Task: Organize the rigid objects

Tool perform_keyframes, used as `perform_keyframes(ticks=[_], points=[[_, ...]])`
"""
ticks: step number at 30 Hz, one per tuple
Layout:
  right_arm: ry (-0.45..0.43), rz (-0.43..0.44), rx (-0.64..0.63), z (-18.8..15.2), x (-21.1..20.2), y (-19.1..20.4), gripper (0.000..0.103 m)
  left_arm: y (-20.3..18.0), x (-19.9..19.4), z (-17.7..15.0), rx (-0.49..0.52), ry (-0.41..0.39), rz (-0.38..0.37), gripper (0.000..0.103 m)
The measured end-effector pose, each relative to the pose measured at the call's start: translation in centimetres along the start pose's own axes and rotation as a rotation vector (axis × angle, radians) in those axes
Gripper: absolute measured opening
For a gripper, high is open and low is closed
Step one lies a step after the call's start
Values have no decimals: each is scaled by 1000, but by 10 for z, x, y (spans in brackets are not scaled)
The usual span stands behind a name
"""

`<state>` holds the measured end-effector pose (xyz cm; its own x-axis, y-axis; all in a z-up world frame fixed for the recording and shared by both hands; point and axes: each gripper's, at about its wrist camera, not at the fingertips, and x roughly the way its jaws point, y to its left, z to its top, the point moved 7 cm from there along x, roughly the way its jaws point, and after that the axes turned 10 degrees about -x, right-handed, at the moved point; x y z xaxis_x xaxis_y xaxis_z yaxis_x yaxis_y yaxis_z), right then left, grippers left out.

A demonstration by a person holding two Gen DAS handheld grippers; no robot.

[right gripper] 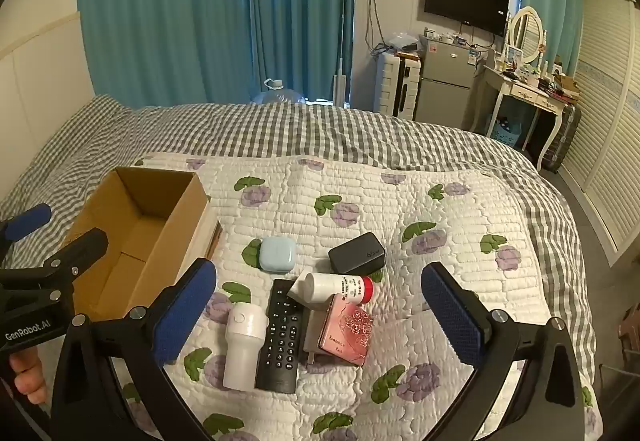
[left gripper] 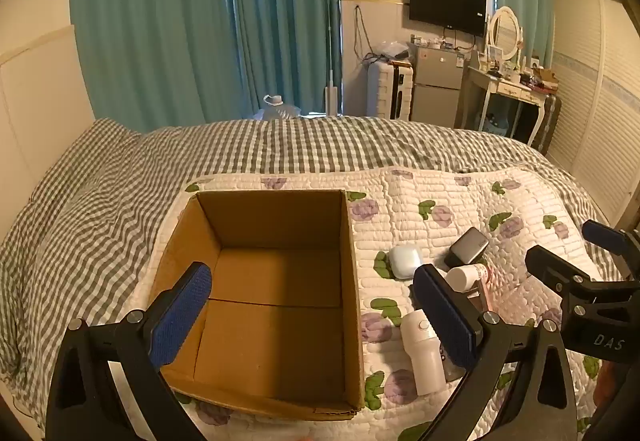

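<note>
Hovering above a bed, the left gripper [left gripper: 316, 315] has its blue-padded jaws spread fully wide and holds nothing; an open, empty cardboard box [left gripper: 352, 253] fills the centre of its view. The right gripper [right gripper: 320, 315] is equally wide apart and empty. Lower centre in its view, on a floral quilt [right gripper: 440, 201], lie a black remote [right gripper: 282, 345], white bottle [right gripper: 244, 345], pink case [right gripper: 346, 333], white tube [right gripper: 340, 287], black charger [right gripper: 357, 253] and pale blue earbud case [right gripper: 277, 254], right of the box.

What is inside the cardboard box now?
Nothing shows inside the box: only its bare brown floor. The strip behind its near wall is hidden.
</note>
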<state>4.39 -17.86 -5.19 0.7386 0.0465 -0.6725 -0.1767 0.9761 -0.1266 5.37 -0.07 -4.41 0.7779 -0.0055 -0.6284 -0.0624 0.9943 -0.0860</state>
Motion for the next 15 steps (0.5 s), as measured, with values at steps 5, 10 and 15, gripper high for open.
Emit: perform_keyframes(ticks=[5,10,15], points=[[-1,-3,-1,-1,0,0,103,0,-5,-2,5,-2,-8,103],[6,-1,-4,-1,2,1,103,0,5,-3,-8,20,1,103],[7,-4,-4,-2,3,1,103,-1,5,-2,-7,22,4,103]])
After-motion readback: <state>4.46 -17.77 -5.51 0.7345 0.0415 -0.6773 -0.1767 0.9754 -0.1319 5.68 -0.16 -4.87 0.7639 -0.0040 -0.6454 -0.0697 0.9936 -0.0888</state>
